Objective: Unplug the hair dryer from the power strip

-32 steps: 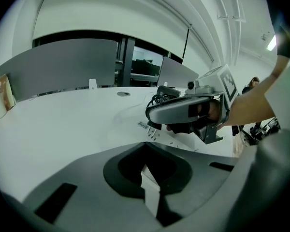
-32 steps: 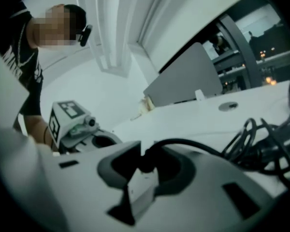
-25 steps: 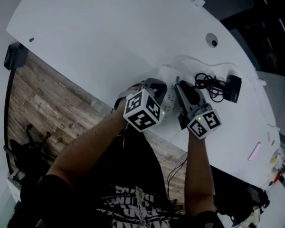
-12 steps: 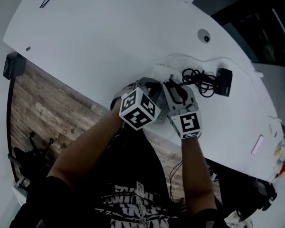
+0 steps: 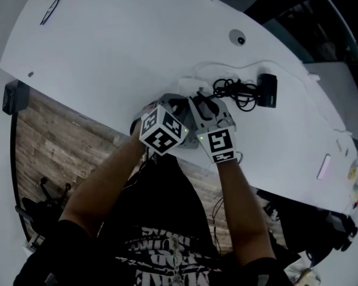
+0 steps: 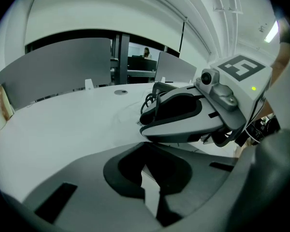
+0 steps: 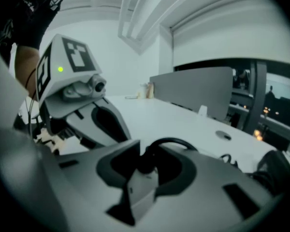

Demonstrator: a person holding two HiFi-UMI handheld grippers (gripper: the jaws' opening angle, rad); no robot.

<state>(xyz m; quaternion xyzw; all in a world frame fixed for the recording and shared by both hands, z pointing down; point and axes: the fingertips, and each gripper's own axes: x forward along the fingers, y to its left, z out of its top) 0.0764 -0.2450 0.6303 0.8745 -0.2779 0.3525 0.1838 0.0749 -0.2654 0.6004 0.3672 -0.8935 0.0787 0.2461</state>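
On the white table point(image 5: 107, 46) a white power strip point(image 5: 190, 83) lies near the front edge, mostly hidden under both grippers. The black hair dryer point(image 5: 266, 90) lies to its right, with its coiled black cord point(image 5: 232, 91) between them. My left gripper point(image 5: 180, 106) is closed on a white piece point(image 6: 152, 192), apparently the strip's edge. My right gripper point(image 5: 204, 103) has a pale plug point(image 7: 142, 182) between its pads, with the black cord point(image 7: 176, 141) looping off its top. Its jaws are opening, and the pads still touch the plug. Whether the plug sits in the strip is hidden.
A round grommet point(image 5: 238, 39) is set in the table beyond the strip, and a thin white cable point(image 5: 286, 79) runs right. Spectacles point(image 5: 51, 9) lie at the far left. A pale flat object point(image 5: 323, 167) lies at the right. The table's front edge borders wooden floor point(image 5: 53, 142).
The right gripper has rolled and shifted left, so its marker cube now sits close beside the left one. The left gripper has held its place.
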